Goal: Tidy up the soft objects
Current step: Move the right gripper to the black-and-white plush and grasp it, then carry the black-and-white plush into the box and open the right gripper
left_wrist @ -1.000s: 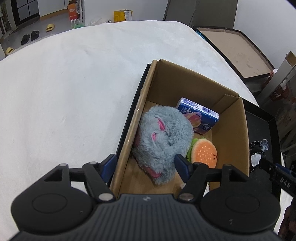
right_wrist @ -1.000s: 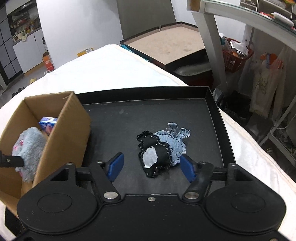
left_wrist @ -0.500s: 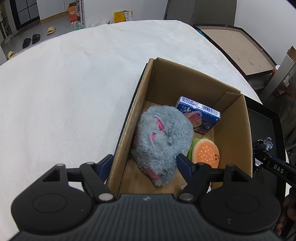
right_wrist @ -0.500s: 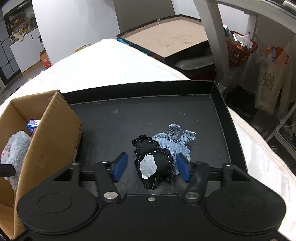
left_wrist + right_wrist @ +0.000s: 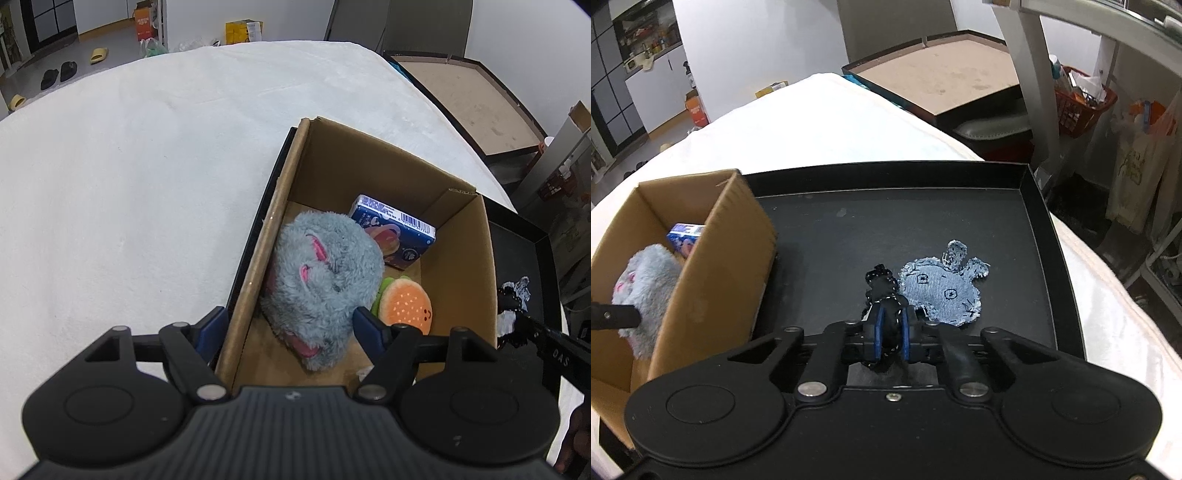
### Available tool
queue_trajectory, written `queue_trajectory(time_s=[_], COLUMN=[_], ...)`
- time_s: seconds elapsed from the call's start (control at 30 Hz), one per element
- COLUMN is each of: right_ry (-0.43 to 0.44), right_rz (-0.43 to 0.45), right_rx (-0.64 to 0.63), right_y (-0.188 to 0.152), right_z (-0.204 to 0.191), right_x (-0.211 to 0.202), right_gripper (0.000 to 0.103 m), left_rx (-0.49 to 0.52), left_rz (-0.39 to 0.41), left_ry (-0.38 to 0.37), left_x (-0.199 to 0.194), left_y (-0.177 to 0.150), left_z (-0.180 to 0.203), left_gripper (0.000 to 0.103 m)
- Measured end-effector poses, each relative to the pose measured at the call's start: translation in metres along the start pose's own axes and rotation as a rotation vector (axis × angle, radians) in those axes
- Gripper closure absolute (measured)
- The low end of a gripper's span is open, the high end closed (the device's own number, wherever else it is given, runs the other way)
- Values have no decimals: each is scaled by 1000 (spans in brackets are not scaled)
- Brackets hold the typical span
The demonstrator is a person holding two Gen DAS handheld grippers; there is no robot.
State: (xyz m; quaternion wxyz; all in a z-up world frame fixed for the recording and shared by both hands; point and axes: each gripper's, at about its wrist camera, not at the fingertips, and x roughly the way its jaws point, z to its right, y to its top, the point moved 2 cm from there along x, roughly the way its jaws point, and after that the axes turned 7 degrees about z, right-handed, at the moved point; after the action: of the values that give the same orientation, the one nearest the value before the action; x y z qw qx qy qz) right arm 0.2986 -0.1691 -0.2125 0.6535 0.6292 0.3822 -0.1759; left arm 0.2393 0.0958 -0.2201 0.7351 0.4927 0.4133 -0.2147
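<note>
My right gripper [image 5: 890, 334] is pinched tight on the black stitched toy [image 5: 882, 286], its blue pads [image 5: 877, 332] pressed against the dark fabric at the near part of the black tray [image 5: 1039, 206]; touching that toy on its right lies the denim bunny [image 5: 942, 291], flat on the tray floor, ears pointing away from me; left of both stands the cardboard box [image 5: 731, 258] on the same tray. My left gripper [image 5: 290, 325] is spread wide, one finger outside the box's left wall [image 5: 258, 258], the other inside, with the grey plush [image 5: 325, 269] between them; I cannot tell whether either pad touches it; just right of the plush sits the burger toy [image 5: 406, 304], and beyond them, near the far corner, the blue carton [image 5: 395, 232] rests tilted; past the box the white cloth [image 5: 147, 166] covers the table.
</note>
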Motion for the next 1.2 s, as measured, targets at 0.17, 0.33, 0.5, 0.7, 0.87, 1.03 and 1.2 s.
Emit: queue_trajectory(time_s=[0.17,0.33,0.5,0.7,0.87,1.03,1.2], right_ry=[8,-1,-19,-33,-39,-40,-39], right_rz=[15,19,29,50,68,97,126], right_rx=[2,-2,-6,-4,-4,-3,-3], right_y=[2,4,5,9,13,20,24], right_z=[-5,-9,-13,-21,-31,-43,-56], right_x=[-15,-29,-41,-58,-72,-86,-99], right_gripper=[93,93,93,93,93,93,93], left_rx=[-9,-19,-14,-17,-17,-3,21], left_rz=[1,-4,8,16,22,9,6], left_ry=[-21,-43,-60,-65,-81,-110,-135], left_x=[-4,-9,-15,-21,-23,-22,-22], left_y=[1,1,1,1,-1,-6,-12], left_z=[-4,-8,-11,-20,-24,-27,-30], left_gripper=[30,30,30,30,31,31,34])
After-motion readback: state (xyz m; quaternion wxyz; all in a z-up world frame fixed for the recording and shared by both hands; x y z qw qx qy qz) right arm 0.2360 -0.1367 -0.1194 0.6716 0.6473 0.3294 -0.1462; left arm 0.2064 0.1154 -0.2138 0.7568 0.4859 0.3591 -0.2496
